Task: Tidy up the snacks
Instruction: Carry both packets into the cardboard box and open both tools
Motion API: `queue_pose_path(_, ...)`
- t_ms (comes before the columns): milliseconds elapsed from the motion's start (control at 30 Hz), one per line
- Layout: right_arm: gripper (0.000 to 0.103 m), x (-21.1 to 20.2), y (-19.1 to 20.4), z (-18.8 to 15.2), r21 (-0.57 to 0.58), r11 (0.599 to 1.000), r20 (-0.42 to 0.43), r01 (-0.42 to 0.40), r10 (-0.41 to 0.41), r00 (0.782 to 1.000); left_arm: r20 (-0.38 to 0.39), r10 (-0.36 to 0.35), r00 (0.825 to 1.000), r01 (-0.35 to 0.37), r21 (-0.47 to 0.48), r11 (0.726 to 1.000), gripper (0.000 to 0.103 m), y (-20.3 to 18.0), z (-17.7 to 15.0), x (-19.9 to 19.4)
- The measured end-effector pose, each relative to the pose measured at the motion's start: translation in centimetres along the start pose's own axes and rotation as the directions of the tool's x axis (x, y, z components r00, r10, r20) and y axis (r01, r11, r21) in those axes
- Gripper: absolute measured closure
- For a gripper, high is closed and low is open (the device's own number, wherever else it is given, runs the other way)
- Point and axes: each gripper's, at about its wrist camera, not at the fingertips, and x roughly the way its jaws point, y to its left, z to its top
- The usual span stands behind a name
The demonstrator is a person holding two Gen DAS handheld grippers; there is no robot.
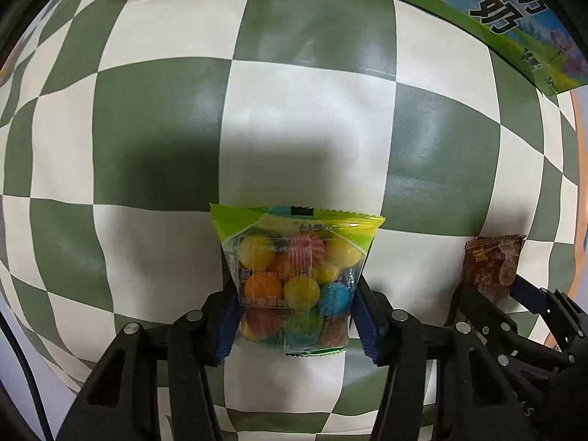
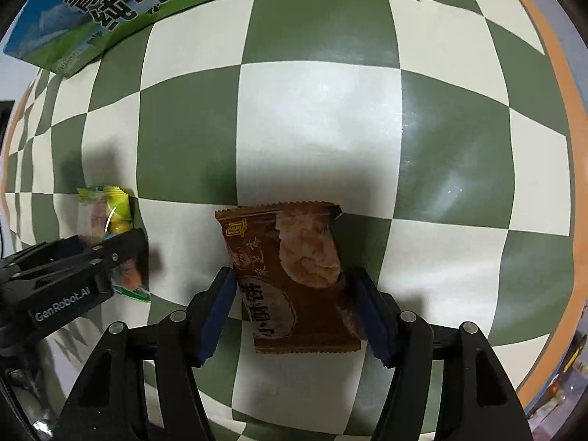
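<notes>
My left gripper (image 1: 296,318) is shut on a clear green-topped bag of coloured candy balls (image 1: 297,275), holding it by its sides above the checkered cloth. My right gripper (image 2: 296,310) is shut on a brown pastry packet (image 2: 294,275) in the same way. In the left wrist view the right gripper (image 1: 488,294) shows at the right with the brown packet (image 1: 492,264). In the right wrist view the left gripper (image 2: 106,253) shows at the left with the candy bag (image 2: 106,213).
A green-and-white checkered tablecloth (image 1: 305,110) covers the table. A green and blue milk carton box (image 1: 496,11) stands at the far edge; it also shows in the right wrist view (image 2: 121,3). The table's orange rim (image 2: 562,73) runs along the right.
</notes>
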Motion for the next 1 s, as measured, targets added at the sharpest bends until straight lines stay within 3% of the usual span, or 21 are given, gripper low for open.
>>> queue_pose_path(100,0.044,0.0,1.5,-0.5,0.02,1.0,0.026,-0.014,0.013,1.0,0.007,0.009,1.0,-0.009,0.011,1.0,0.055,-0.3,-0.3,-0.6)
queue_pose_path(333,0.045,-3.2,-0.3,-1.0,0.085,0.986,0.073,-0.14,0.134,0.988,0.052,-0.033,0.998,0.031,0.03,0.999,0.056,-0.8,-0.5,-3.5)
queue_pose_path(467,0.045,-7.2,0.0,-0.6,0.088,0.971,0.127,-0.222,0.21,0.969,0.109,-0.107,0.988,0.103,0.041,0.994,0.057,-1.1,-0.1,-7.9)
queue_pose_path(567,0.045,-11.5,0.3,0.8,0.06,0.96,0.192,-0.274,0.259,0.947,0.179,-0.172,0.969,0.162,0.071,0.984,0.056,-1.6,0.9,-12.7)
queue_pose_path(667,0.045,-17.1,-1.0,3.7,0.028,0.95,0.256,-0.31,0.293,0.921,0.238,-0.228,0.944,0.209,0.101,0.973,0.056,-1.8,3.2,-17.3)
queue_pose_path(800,0.045,-21.2,-2.4,8.6,-0.003,0.948,0.333,-0.318,0.3,0.894,0.299,-0.259,0.919,0.232,0.121,0.965,0.056,-1.8,8.1,-22.0)
queue_pose_path(900,0.045,-22.0,-2.2,13.7,-0.006,0.954,0.361,-0.301,0.283,0.889,0.32,-0.241,0.916,0.211,0.126,0.969,0.056,-2.0,12.5,-23.7)
queue_pose_path(1000,0.045,-20.9,-1.7,18.5,-0.007,0.963,0.344,-0.268,0.254,0.904,0.283,-0.207,0.937,0.186,0.101,0.977,0.056,-2.0,17.4,-23.1)
